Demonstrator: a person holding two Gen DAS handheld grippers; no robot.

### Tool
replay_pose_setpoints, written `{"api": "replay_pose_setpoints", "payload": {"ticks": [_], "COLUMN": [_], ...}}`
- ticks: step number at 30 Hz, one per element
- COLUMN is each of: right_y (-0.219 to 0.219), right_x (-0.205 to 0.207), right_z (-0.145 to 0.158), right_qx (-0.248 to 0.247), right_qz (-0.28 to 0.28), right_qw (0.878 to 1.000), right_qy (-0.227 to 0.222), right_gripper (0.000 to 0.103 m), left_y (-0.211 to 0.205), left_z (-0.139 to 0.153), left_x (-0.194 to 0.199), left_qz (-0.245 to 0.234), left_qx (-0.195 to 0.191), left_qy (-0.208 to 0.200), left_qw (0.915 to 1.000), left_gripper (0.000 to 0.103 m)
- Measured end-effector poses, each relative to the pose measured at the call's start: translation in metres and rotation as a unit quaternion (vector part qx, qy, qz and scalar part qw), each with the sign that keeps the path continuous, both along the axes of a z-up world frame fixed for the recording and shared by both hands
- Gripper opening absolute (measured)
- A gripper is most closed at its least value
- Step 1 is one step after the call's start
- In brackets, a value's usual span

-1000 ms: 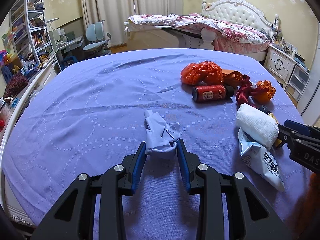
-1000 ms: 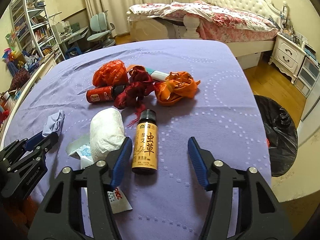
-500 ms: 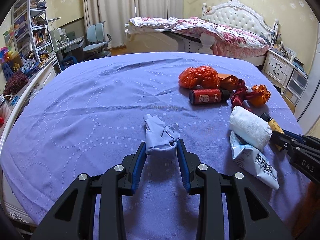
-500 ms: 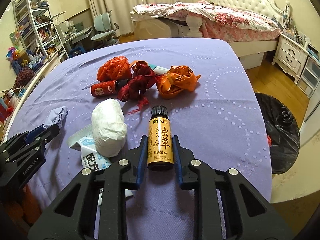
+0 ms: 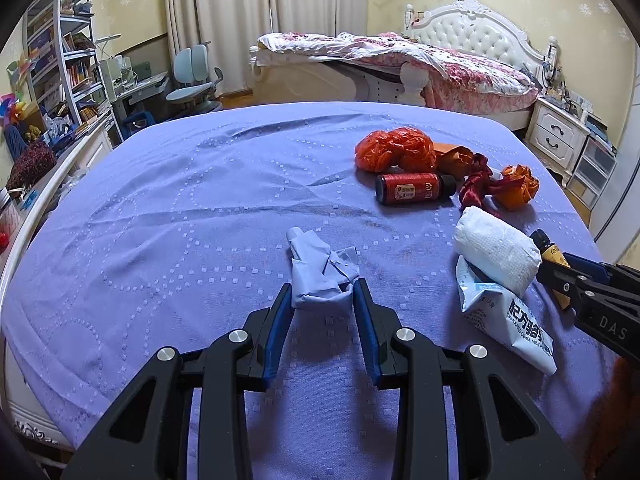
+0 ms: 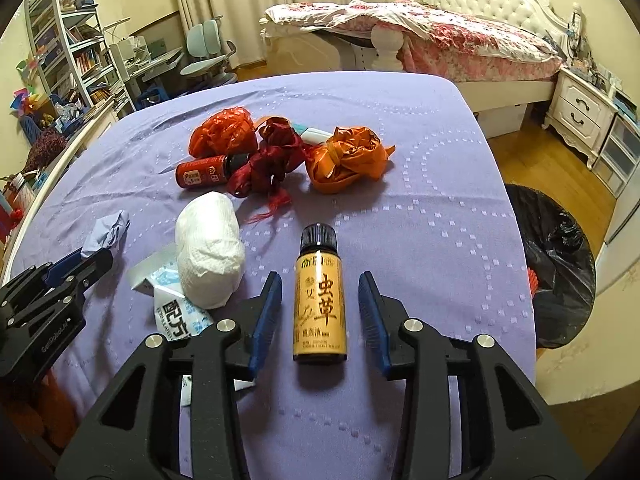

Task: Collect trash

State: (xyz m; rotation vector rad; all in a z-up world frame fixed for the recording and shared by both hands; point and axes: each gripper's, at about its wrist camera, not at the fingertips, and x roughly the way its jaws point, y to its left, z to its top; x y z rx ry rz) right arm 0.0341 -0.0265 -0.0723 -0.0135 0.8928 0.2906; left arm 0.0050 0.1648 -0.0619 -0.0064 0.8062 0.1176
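Right gripper point(image 6: 319, 300): jaws, half a second ago clamped on the yellow-labelled bottle point(image 6: 319, 300), have just been opening and now stand clear of it; the bottle lies on the purple bedspread point(image 6: 432, 208). Left gripper point(image 5: 322, 300) unchanged, pinching the crumpled blue cloth point(image 5: 318, 270). Beyond, the white paper wad point(image 6: 210, 252).

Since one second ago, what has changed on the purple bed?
The right gripper closed on the amber bottle, and its jaws have just been opening again; now they stand apart from it. The left gripper stays shut on the crumpled blue glove. Other trash unchanged.
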Motion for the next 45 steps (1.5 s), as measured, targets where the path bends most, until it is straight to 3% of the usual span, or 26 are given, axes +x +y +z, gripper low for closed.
{"api": "replay_pose_setpoints", "payload": {"ticks": [1,3,13,15,20,28,30,32,38,45], "right_y": [0.000,0.001,-0.017,-0.027,-0.056,-0.068,-0.067,-0.061,-0.049,-0.041], "right_x": [-0.001,-0.002,-0.015,-0.017,-0.018,-0.015,-0.014,-0.013,-0.017,-0.019], "right_z": [0.000,-0.001,0.014,0.021,0.038,0.026,0.020,0.013,0.004,0.001], "right_qx": [-0.002,-0.005,0.007,0.013,0.029,0.033,0.034,0.033,0.027,0.023], "right_qz": [0.000,0.001,-0.009,-0.017,-0.045,-0.055,-0.052,-0.046,-0.028,-0.023], "right_qw": [1.000,1.000,1.000,0.999,0.997,0.997,0.998,0.998,0.999,0.999], "right_qy": [-0.001,-0.002,-0.025,-0.036,-0.053,-0.039,-0.032,-0.024,-0.015,-0.011], "right_gripper": [0.037,0.023,0.023,0.023,0.023,0.023,0.023,0.023,0.023,0.023], "left_y": [0.001,0.001,-0.012,-0.020,-0.044,-0.041,-0.036,-0.031,-0.017,-0.011], "left_z": [0.000,0.000,0.019,0.026,0.041,0.026,0.022,0.019,0.010,0.002], "left_x": [0.000,0.000,-0.006,-0.006,-0.003,-0.001,-0.002,-0.003,-0.005,-0.005], "left_qz": [0.001,0.001,-0.011,-0.021,-0.051,-0.037,-0.030,-0.020,-0.006,-0.002], "left_qx": [-0.002,-0.004,-0.013,-0.014,-0.014,-0.013,-0.011,-0.011,-0.025,-0.055], "left_qy": [0.001,0.001,-0.022,-0.030,-0.049,-0.031,-0.027,-0.024,-0.013,0.008], "left_qw": [1.0000,1.0000,0.9996,0.9992,0.9974,0.9987,0.9991,0.9994,0.9996,0.9985], "left_gripper": [0.034,0.034,0.032,0.027,0.026,0.026,0.031,0.045,0.068,0.073]}}
